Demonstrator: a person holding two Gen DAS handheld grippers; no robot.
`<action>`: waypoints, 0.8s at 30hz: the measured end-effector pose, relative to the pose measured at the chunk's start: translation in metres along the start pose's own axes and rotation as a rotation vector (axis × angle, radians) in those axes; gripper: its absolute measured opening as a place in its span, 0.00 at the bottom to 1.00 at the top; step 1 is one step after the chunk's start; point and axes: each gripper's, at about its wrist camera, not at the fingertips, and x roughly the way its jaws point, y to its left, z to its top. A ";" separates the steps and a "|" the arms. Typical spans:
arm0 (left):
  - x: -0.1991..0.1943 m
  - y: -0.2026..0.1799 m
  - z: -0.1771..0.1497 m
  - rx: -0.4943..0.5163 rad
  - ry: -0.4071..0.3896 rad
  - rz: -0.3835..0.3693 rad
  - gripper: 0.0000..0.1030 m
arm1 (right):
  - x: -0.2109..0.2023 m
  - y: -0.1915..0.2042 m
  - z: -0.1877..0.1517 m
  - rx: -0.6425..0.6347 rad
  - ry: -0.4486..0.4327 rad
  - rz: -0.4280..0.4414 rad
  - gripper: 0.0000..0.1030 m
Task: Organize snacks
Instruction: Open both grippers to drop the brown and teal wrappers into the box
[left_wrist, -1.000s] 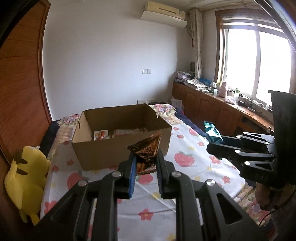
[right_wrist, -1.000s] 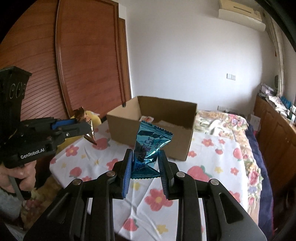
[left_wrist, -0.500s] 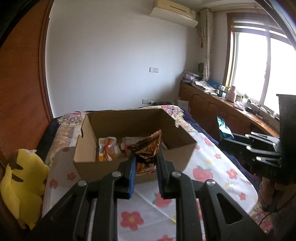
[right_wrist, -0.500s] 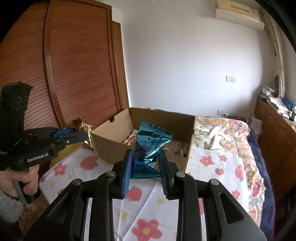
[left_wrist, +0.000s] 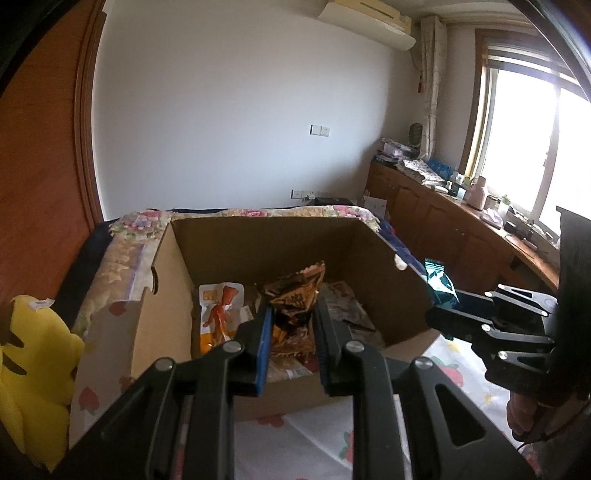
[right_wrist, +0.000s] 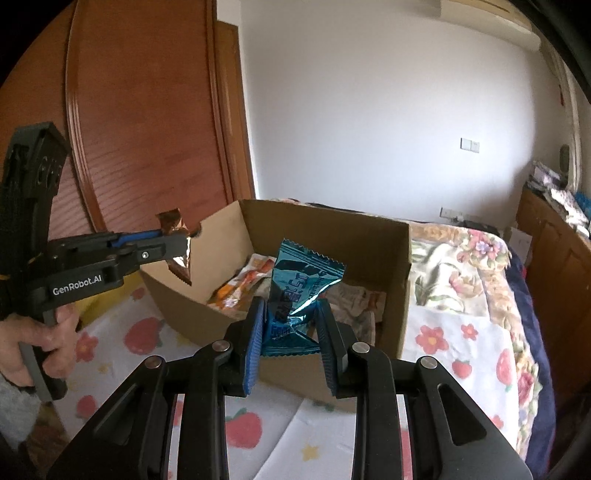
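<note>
The brown snack pack is shiny and crinkly, with gold marks and a zigzag edge at the top. It is pinched between the two fingers of the left gripper, which press on it from both sides. The pack sticks up past the fingertips and hangs over the open cardboard box.

The blue snack pack is shiny too, with dark writing and zigzag ends. The right gripper squeezes it at its lower half, and its top fans out above the fingertips. It is in the air in front of the box's near wall.

Inside the box lie an orange and white snack pack and other wrappers. The box sits on a bed sheet with flowers and strawberries. A yellow plush toy lies to the left of the box
</note>
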 end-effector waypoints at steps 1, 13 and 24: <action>0.003 0.001 0.000 0.001 0.002 0.001 0.19 | 0.006 0.000 0.001 -0.006 0.004 -0.002 0.26; 0.032 0.009 -0.008 0.013 0.026 0.030 0.32 | 0.045 -0.006 -0.004 0.025 0.045 0.009 0.26; 0.013 0.006 -0.014 0.021 0.009 0.075 0.40 | 0.038 -0.012 -0.008 0.055 0.034 -0.004 0.33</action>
